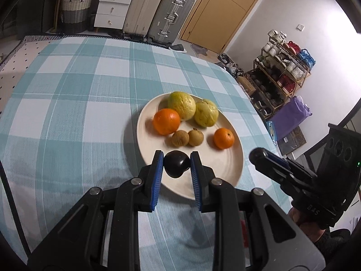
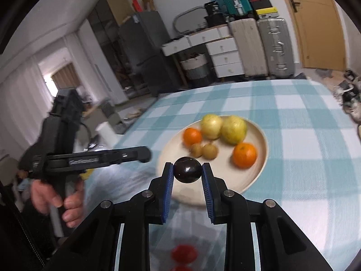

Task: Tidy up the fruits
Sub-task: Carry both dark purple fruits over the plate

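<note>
Right then, your left gripper (image 1: 177,155) was clamped narrow on a dark fruit (image 1: 176,164), blue pads touching both of its sides, and it hung over the near rim of the cream plate (image 1: 225,176). Your right gripper (image 2: 187,164) gripped a second dark fruit (image 2: 187,170) the same way, above the near edge of that plate. On the plate you had two yellow-green fruits (image 1: 181,105) touching each other at the far side, a large orange (image 1: 166,121) against one of them, two small brown fruits (image 1: 179,138) side by side in the middle, and a smaller orange (image 1: 223,138) apart to the right. A red fruit (image 2: 183,253) (too blurred to name) lay on the checked tablecloth (image 1: 74,103) beneath your right gripper
</note>
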`<state>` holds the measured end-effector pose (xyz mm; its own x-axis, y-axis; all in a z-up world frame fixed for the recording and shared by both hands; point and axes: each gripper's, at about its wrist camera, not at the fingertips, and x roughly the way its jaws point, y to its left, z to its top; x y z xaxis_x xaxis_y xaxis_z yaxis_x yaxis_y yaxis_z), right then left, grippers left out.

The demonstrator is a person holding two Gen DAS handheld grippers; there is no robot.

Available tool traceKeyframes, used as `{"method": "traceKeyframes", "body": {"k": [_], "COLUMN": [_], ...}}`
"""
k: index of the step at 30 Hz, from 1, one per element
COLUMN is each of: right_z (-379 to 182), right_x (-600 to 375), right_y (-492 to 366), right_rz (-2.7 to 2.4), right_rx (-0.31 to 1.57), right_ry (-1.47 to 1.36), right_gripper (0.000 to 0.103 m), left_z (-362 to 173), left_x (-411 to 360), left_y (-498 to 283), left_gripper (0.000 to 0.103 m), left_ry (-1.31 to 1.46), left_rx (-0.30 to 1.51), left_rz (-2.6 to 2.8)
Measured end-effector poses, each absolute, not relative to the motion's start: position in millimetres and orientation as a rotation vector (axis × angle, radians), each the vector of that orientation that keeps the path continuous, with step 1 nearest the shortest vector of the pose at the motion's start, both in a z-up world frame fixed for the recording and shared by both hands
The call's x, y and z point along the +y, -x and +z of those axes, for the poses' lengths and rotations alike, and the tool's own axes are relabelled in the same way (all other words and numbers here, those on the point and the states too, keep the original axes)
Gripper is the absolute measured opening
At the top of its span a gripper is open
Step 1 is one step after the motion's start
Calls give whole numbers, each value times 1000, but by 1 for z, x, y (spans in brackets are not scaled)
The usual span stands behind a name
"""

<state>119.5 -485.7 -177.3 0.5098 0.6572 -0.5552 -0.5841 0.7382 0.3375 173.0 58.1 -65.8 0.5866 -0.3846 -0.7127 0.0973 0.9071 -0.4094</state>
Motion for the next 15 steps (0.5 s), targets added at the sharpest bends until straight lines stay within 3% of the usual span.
{"method": "traceKeyframes", "body": {"k": [15], "right_z": [-198], "right_x": [-465], "right_y": [-183], "right_rz": [663], "right_rx": [763], "right_ry": [-67], "right_gripper": [26], "left_z": [-88], "left_x": [57], "left_y": [-221], "left_gripper": [21], "left_ry": [360], "left_rx": [931], "left_rz": [-283]}}
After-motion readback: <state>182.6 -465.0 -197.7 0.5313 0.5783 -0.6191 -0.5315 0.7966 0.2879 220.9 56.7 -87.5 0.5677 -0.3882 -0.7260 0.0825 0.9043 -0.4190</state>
